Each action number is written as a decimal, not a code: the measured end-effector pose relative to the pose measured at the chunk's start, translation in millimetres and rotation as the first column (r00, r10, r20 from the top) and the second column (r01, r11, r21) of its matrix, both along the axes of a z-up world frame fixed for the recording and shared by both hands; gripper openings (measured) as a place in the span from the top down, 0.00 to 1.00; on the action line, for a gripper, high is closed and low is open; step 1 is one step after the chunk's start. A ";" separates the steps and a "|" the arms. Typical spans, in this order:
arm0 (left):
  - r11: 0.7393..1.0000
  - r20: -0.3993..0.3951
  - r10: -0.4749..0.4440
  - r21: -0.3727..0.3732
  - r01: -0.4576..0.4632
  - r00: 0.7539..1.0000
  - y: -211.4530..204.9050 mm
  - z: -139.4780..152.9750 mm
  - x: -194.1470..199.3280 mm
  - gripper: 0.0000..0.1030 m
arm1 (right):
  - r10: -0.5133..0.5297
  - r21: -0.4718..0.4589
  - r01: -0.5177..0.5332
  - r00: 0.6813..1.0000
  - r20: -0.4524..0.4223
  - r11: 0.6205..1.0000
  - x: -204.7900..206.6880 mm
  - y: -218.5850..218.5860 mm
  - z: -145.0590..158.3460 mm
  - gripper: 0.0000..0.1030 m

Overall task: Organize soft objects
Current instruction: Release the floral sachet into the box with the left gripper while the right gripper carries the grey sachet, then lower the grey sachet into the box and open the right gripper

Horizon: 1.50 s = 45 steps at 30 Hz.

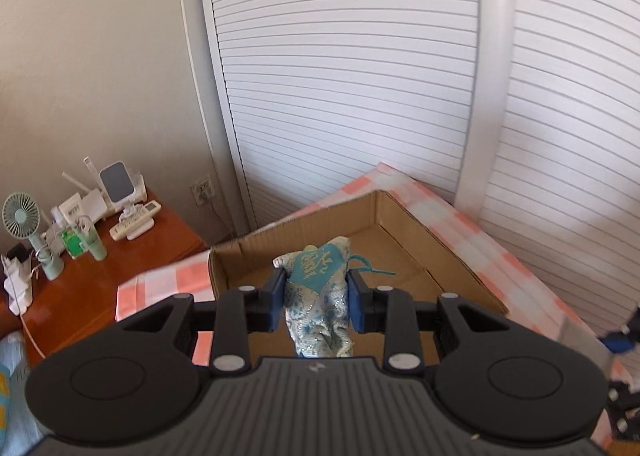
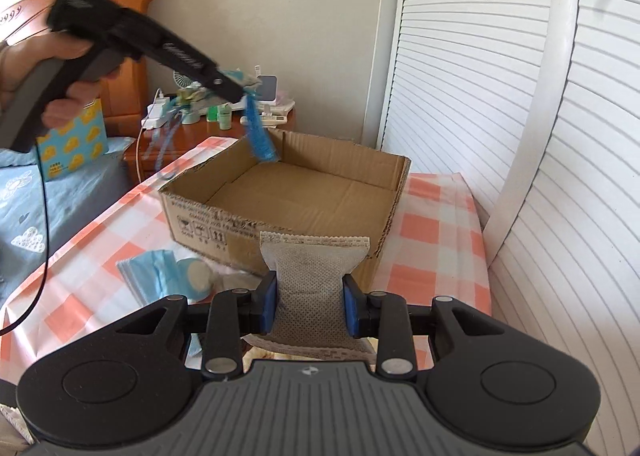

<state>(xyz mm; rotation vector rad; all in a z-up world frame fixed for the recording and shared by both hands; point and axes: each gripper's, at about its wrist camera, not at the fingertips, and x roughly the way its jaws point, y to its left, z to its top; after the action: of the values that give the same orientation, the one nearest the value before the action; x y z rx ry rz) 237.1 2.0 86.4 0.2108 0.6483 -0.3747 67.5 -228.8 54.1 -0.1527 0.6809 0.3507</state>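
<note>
My left gripper [image 1: 316, 296] is shut on a teal and white brocade pouch [image 1: 320, 288] and holds it above the open cardboard box [image 1: 400, 224]. In the right wrist view the left gripper [image 2: 244, 86] hangs over the box's far left corner, with the pouch's blue tassel [image 2: 260, 136] dangling. My right gripper [image 2: 308, 306] is shut on a grey dotted fabric sachet [image 2: 310, 288], in front of the box's near wall [image 2: 208, 224]. The box [image 2: 304, 192] looks empty inside.
The box stands on a table with an orange-checked cloth [image 2: 432, 240]. A blue face mask [image 2: 150, 268] and a round blue puff [image 2: 196, 278] lie left of the box. A wooden nightstand [image 1: 100, 268] holds a fan and small items. White louvred doors [image 1: 360, 76] stand behind.
</note>
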 end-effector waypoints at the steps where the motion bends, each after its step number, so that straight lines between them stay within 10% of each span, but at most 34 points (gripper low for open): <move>1: 1.000 -0.003 0.009 0.003 -0.009 1.000 -2.4 -2.4 12.0 0.70 | -0.005 0.000 0.005 1.000 0.001 1.000 2.5 -0.6 0.5 0.64; 3: 0.999 -0.003 0.031 0.010 -0.031 1.000 -7.0 -10.1 31.7 0.61 | -0.017 -0.002 0.017 1.000 0.001 1.000 7.7 -1.7 1.2 0.64; 7: 0.992 0.030 0.111 0.052 -0.112 0.993 -11.4 -30.4 55.6 0.14 | -0.030 0.002 0.030 1.000 0.004 1.000 15.1 -3.4 2.1 0.64; 29: 0.995 0.016 0.097 -0.006 -0.097 0.995 -9.6 -40.1 -94.5 0.03 | -0.036 0.038 0.038 0.999 -0.028 0.999 49.2 -1.3 -1.4 0.64; 45: 0.979 -0.032 0.202 -0.012 -0.202 0.979 7.9 -57.8 -141.5 0.03 | -0.023 0.010 0.024 0.998 -0.061 1.000 182.0 44.0 -7.1 0.60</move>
<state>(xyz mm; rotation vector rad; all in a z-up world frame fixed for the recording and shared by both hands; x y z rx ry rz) 95.6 9.9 28.6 0.1231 0.6904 -0.1875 249.5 -184.8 47.0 -0.1240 0.7404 0.3374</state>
